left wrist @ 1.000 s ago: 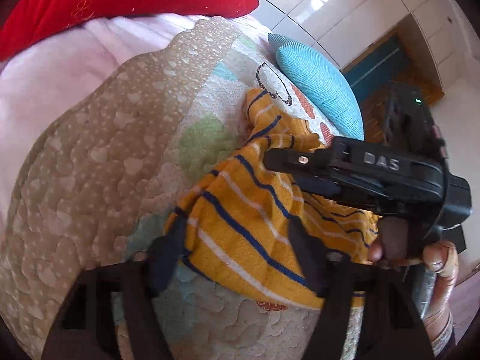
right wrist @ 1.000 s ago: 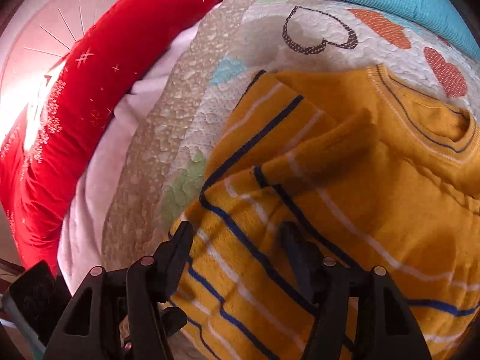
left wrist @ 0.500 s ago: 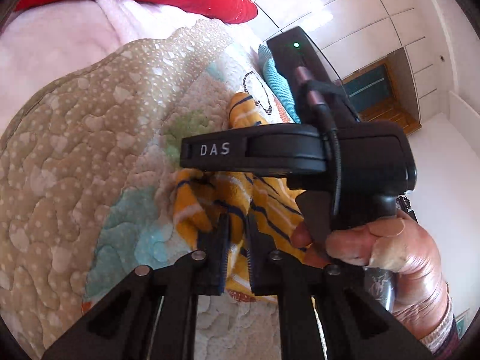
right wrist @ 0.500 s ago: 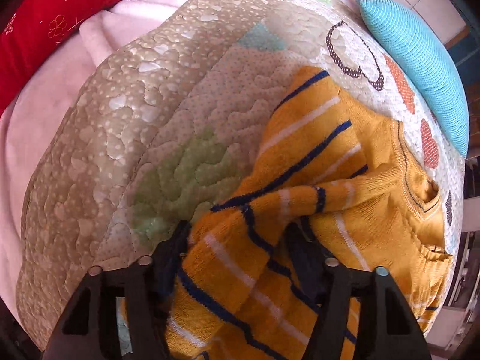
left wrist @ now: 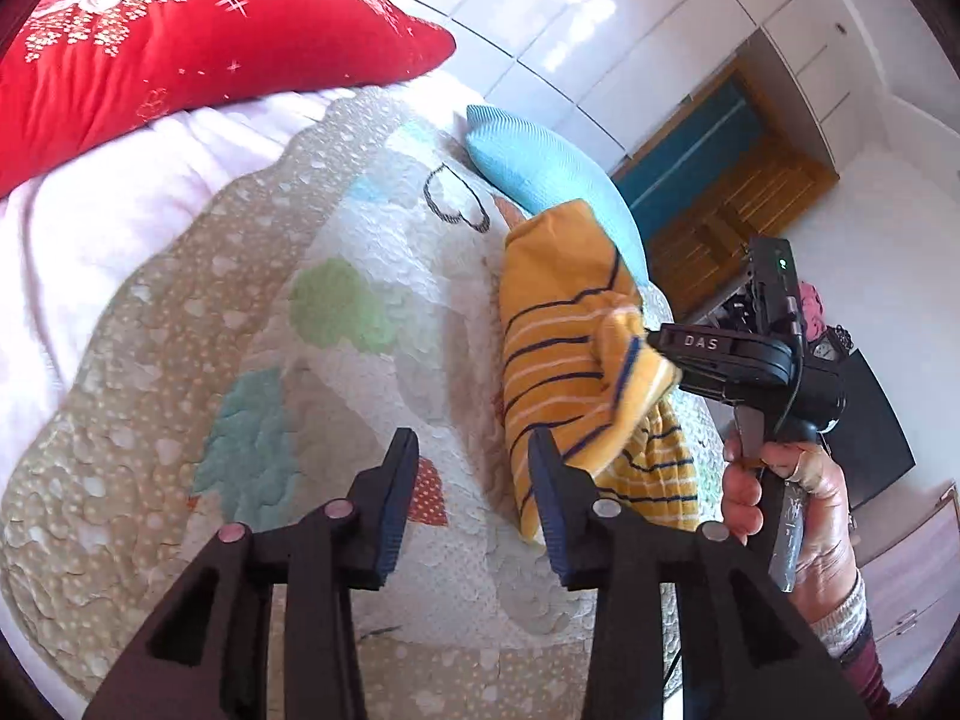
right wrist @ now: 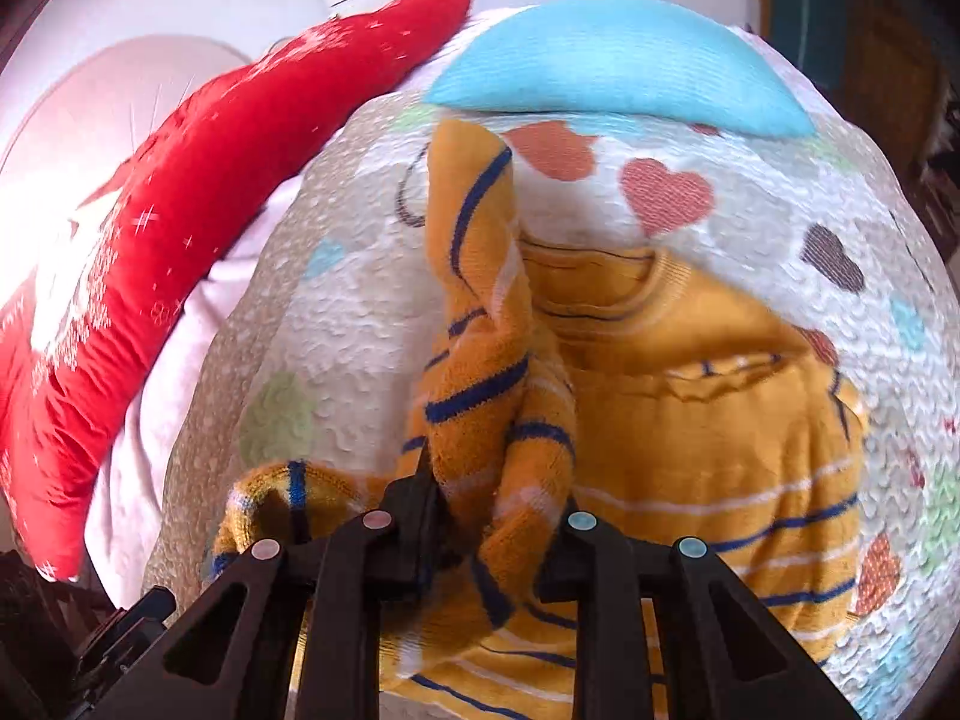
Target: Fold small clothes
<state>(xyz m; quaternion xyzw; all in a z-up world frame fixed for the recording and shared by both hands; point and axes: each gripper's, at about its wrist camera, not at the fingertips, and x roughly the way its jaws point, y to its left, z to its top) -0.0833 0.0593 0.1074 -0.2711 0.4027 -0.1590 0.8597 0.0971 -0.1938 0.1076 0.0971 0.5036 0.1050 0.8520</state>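
Left wrist view: the left gripper (left wrist: 474,492) hangs over the quilt (left wrist: 336,372); its jaws are spreading, with only bare quilt between them; the right-hand pad sits in front of the sweater's lower hem, contact not clear.
Right wrist view: the right gripper (right wrist: 495,516) has its jaws closing on a bunched fold of the yellow striped sweater (right wrist: 690,420); the pads press the knit from both sides, and the pinched part, a sleeve or side edge, rises twisted above the jaws.
Right gripper from the left: the right gripper (left wrist: 666,354) meets the lifted fabric at its tip; a hand (left wrist: 792,504) in a light cuff holds the handle.
Sweater: yellow knit with blue and white stripes (left wrist: 570,372); its body lies flat on the quilt, neckline towards the turquoise cushion (right wrist: 618,66); one side is raised off the quilt.
Quilt: pale, patterned with hearts; it covers the bed; the sweater lies nearer the edge by the turquoise cushion (left wrist: 540,174).
Far edge: a red embroidered pillow (left wrist: 180,36) rests on a pink blanket (left wrist: 108,210) beside the quilt.
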